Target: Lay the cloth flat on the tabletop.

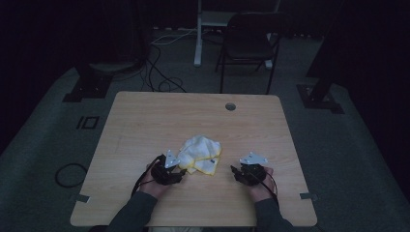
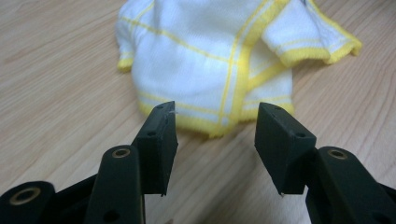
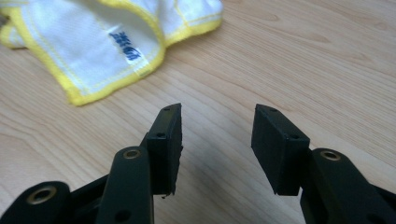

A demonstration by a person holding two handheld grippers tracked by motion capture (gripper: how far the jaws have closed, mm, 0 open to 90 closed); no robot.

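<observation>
A crumpled white cloth with yellow hems (image 1: 200,153) lies near the middle of the wooden table (image 1: 145,121). My left gripper (image 1: 181,173) rests just left of it with jaws open; in the left gripper view the cloth (image 2: 210,60) lies close ahead of the tips (image 2: 215,112), untouched. My right gripper (image 1: 235,171) sits to the cloth's right, a short gap away, also open. In the right gripper view the cloth's corner with a small blue-printed label (image 3: 126,46) lies to the upper left, and bare wood shows between the gripper's (image 3: 217,114) black pads.
A round cable hole (image 1: 230,106) sits near the table's far edge. Beyond the table stand a dark chair (image 1: 249,43), a white post (image 1: 198,34) and floor cables (image 1: 159,72). Stand bases sit on the floor at left (image 1: 89,84) and right (image 1: 319,94).
</observation>
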